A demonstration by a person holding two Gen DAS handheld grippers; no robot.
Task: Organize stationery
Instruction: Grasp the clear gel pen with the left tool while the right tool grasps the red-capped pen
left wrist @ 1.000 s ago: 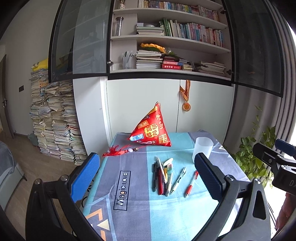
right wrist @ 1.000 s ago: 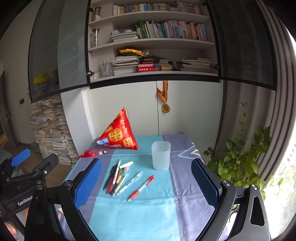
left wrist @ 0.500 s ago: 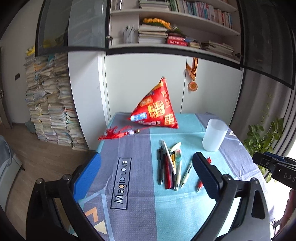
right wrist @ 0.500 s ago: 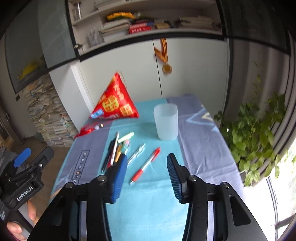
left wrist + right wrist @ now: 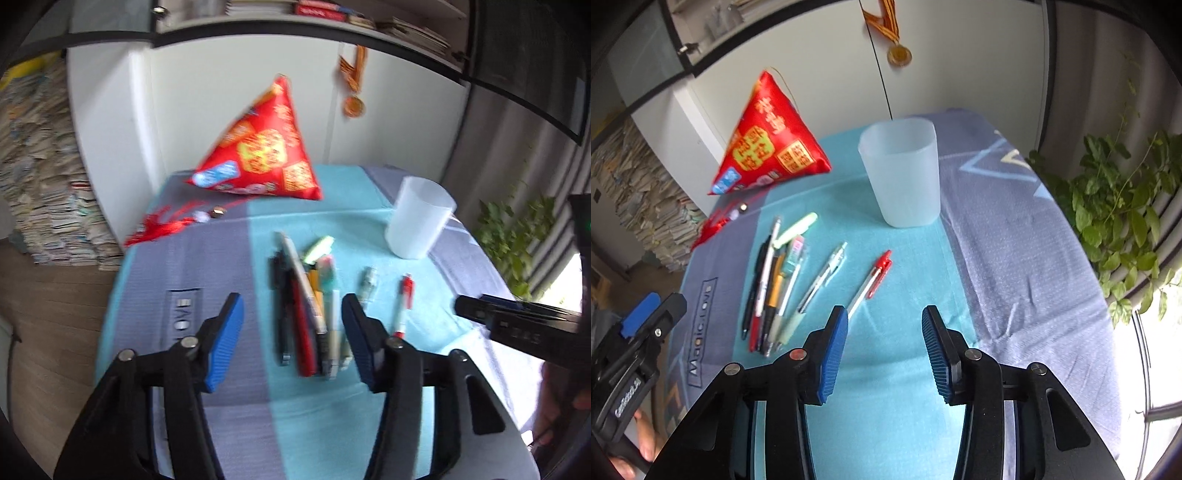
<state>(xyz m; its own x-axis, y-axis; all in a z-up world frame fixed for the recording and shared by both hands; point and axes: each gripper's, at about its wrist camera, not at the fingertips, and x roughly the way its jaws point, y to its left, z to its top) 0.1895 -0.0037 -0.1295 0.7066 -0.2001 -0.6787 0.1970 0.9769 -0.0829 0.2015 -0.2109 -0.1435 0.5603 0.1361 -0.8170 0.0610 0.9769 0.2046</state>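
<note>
Several pens lie in a bunch (image 5: 308, 302) (image 5: 772, 291) on the blue tablecloth. A clear pen (image 5: 823, 275) (image 5: 367, 286) and a red pen (image 5: 871, 275) (image 5: 402, 308) lie to their right. An empty frosted cup (image 5: 419, 218) (image 5: 901, 173) stands upright behind them. My left gripper (image 5: 291, 314) is open and empty, low over the near ends of the bunch. My right gripper (image 5: 884, 326) is open and empty, just in front of the red pen's tip.
A red pyramid-shaped bag (image 5: 264, 151) (image 5: 768, 140) with a red tassel (image 5: 166, 221) sits at the table's back left. White cabinet doors with a hanging medal (image 5: 899, 55) stand behind. A leafy plant (image 5: 1126, 199) is off the right edge, stacked papers (image 5: 40, 177) on the left.
Both grippers have moved forward and down toward the pens. Both sets of fingers have narrowed from wide open to a smaller gap. The pens and cup have not moved.
</note>
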